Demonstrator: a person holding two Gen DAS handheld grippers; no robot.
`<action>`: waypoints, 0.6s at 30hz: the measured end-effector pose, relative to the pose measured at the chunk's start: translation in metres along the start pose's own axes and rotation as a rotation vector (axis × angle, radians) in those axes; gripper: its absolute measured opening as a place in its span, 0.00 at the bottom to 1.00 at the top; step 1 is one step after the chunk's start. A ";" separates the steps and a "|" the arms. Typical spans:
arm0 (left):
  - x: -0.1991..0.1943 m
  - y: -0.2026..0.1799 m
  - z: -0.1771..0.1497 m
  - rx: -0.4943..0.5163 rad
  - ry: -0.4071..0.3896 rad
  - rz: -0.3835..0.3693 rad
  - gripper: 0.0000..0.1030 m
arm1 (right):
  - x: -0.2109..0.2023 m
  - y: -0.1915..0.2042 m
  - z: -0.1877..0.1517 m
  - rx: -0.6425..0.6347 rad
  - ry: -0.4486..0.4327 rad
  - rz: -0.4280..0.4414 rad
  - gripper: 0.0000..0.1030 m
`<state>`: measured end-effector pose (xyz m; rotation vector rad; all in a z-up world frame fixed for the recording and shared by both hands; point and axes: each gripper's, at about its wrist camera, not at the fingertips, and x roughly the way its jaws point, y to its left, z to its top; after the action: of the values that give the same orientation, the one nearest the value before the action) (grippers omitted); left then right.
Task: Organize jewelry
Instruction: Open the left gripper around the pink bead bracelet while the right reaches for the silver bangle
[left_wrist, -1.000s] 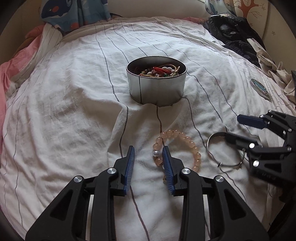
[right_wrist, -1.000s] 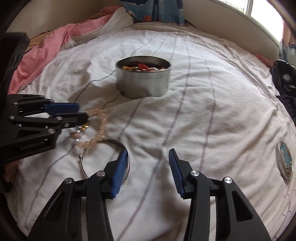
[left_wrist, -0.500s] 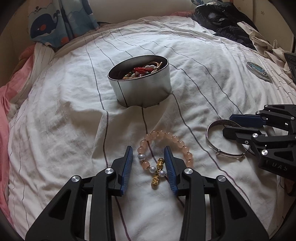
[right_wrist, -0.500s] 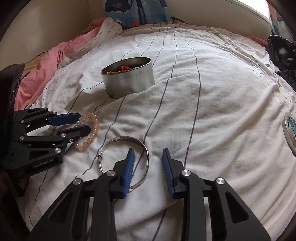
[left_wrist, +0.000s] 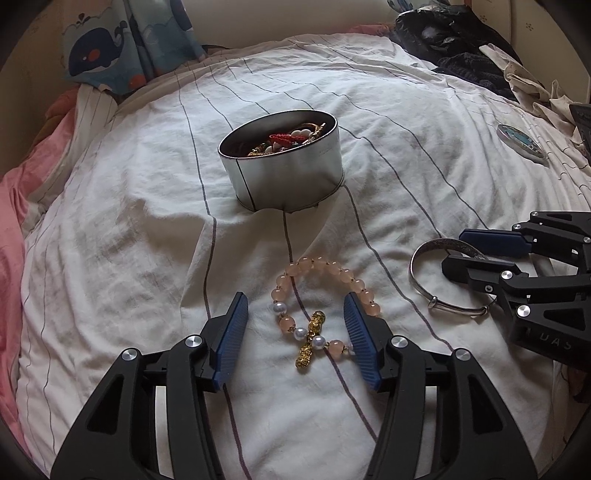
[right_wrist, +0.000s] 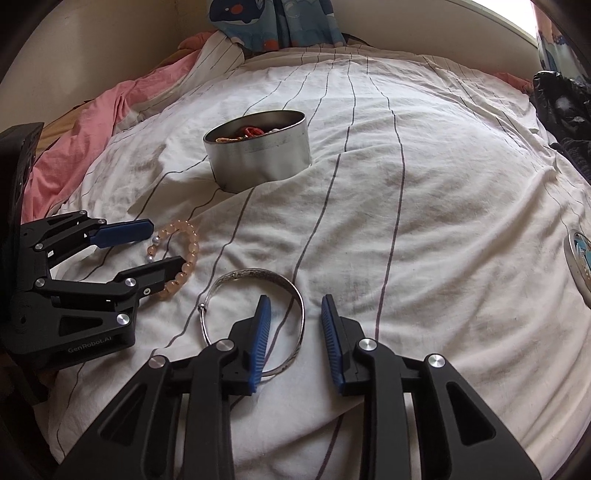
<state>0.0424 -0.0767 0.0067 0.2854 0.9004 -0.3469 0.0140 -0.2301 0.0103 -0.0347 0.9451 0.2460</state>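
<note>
A pink bead bracelet (left_wrist: 325, 273) with pearl and gold charms lies on the white striped bedsheet. My left gripper (left_wrist: 295, 317) is open, its jaws standing on either side of the bracelet's near part. It shows in the right wrist view (right_wrist: 164, 247) too, with the bracelet (right_wrist: 184, 254). A silver bangle (right_wrist: 255, 280) lies flat to the right. My right gripper (right_wrist: 293, 317) is open with the bangle's right rim between its jaws; it also shows in the left wrist view (left_wrist: 465, 251) at the bangle (left_wrist: 424, 273). A round metal tin (left_wrist: 284, 177) holding jewelry sits beyond.
A round tin lid (left_wrist: 521, 142) with a blue picture lies at the right on the sheet (right_wrist: 424, 184). Dark clothes (left_wrist: 443, 44) are piled at the far right. Pink bedding (right_wrist: 92, 125) and a whale-print cloth (left_wrist: 110, 48) are at the left and back.
Both grippers have moved forward and lower over their pieces. My left gripper has opened wider around the bead bracelet. My right gripper now straddles the bangle's rim.
</note>
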 end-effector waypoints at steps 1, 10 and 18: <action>0.000 0.000 0.000 -0.001 0.000 0.001 0.51 | 0.000 0.000 0.000 -0.002 0.001 -0.002 0.29; 0.000 0.001 -0.001 -0.008 -0.004 0.020 0.57 | -0.002 -0.001 0.000 0.004 0.000 0.001 0.34; 0.001 0.002 -0.001 -0.013 -0.002 0.034 0.62 | -0.006 0.000 -0.003 0.016 -0.004 0.029 0.44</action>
<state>0.0432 -0.0749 0.0054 0.2883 0.8950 -0.3100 0.0088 -0.2317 0.0133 -0.0063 0.9437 0.2649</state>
